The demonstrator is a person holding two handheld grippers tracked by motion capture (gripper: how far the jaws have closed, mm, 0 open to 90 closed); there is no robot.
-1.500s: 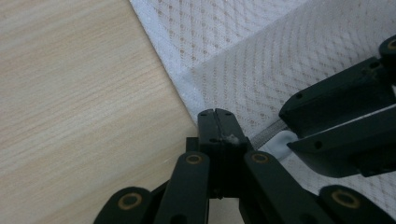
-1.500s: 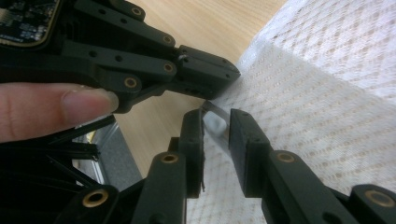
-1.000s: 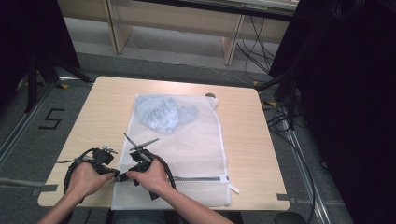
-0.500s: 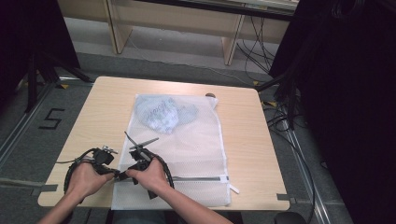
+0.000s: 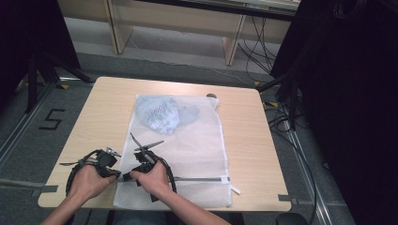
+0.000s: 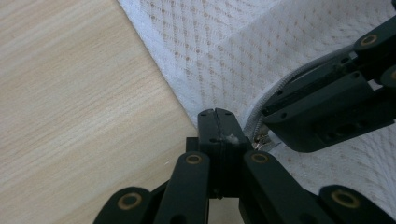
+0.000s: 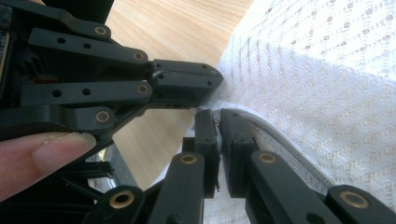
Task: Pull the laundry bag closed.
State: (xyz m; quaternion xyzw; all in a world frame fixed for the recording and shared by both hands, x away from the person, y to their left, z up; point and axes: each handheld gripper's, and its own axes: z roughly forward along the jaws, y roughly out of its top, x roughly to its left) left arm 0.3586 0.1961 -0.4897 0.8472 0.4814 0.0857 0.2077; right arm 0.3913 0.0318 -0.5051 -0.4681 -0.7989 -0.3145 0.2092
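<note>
table (image 5: 108, 108): pale wood grain, smooth, matt
mesh bag (image 5: 197, 145): white open-weave cloth, dotted with tiny holes
zip (image 7: 285, 144): grey ribbed tape
left gripper (image 6: 217, 122): matt black plastic, brass-coloured pins
right gripper (image 7: 219, 126): the same

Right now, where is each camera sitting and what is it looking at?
High view: fixed above the person's side, facing forward and down on the table, the white mesh bag, both hands and both tongs.
Left gripper view: rides the left tongs, looking along its shut jaws at the bag's corner; the right tongs shows too.
Right gripper view: rides the right tongs, nipping the zipper pull; a thumb shows.
Shared: both gripper views show the bag's zipper end and each other's tongs.
</note>
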